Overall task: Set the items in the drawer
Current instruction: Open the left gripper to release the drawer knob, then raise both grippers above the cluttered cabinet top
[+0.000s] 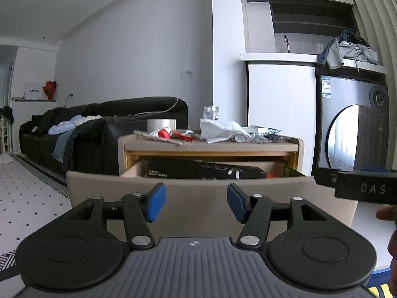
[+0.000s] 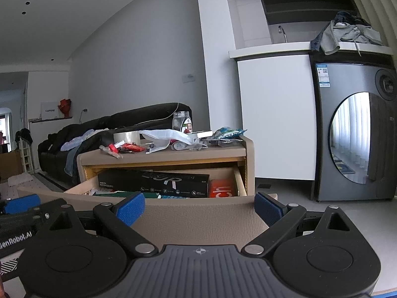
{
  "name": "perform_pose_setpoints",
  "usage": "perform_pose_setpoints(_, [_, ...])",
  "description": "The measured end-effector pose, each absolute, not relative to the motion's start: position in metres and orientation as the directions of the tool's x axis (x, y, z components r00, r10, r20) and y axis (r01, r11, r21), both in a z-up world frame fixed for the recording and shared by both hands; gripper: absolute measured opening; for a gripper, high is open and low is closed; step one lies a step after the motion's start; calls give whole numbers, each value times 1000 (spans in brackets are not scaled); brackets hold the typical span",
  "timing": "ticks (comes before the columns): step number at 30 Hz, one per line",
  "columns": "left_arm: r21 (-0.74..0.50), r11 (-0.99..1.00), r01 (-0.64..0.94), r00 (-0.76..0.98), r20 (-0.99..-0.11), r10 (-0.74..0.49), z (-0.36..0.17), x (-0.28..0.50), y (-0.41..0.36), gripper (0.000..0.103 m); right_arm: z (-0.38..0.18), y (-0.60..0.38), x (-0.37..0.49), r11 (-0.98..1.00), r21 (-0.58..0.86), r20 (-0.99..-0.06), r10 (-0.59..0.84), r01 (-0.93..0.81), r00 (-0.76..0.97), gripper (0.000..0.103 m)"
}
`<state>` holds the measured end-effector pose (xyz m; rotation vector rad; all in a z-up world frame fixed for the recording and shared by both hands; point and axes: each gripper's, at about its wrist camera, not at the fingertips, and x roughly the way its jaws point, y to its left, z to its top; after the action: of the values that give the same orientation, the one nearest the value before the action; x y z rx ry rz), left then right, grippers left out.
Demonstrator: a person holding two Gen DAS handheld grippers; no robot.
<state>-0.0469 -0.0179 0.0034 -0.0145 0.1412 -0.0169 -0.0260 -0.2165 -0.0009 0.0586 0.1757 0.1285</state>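
Both the left gripper (image 1: 196,202) and right gripper (image 2: 199,209) are spread wide, empty, before the pulled-out drawer (image 2: 198,213); the cluttered beige cabinet (image 2: 163,155) stands between black sofa (image 1: 99,124) and washing machine (image 2: 354,134).

Left hand-held gripper (image 1: 196,202) spread wide, right hand-held gripper (image 2: 199,208) likewise

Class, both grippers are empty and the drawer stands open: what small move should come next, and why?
Probably lift the right gripper toward the tape roll on the cabinet top: the drawer is already open, and both grippers are open and empty.
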Motion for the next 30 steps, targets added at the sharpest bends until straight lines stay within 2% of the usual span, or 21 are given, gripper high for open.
perform_pose_setpoints(4, [-25, 1000, 5, 991, -135, -9, 8, -41, -13, 62, 0, -214, -25, 991, 63, -163, 123, -114, 979, 97])
perform_pose_setpoints(6, [-24, 1000, -4, 992, -123, 1, 11, -38, -10, 73, 3, -213, -26, 992, 58, -157, 120, -112, 980, 97])
perform_pose_setpoints(10, [-22, 1000, -13, 993, -117, 10, 16, -29, -4, 74, 11, -211, -29, 994, 39, -134, 109, -105, 985, 97])
perform_pose_setpoints(13, [-12, 1000, -23, 994, -111, 21, 17, -21, 0, 79, 10, -210, -25, 992, 50, -142, 124, -118, 982, 97])
perform_pose_setpoints(26, [13, 999, -45, 994, -98, 46, 15, 22, 25, 83, 27, -199, 5, 985, 33, -124, 170, -167, 978, 97])
perform_pose_setpoints(30, [-13, 999, -36, 993, -116, 34, 10, 37, 34, 83, 33, -196, 14, 984, 22, -130, 178, -177, 975, 97])
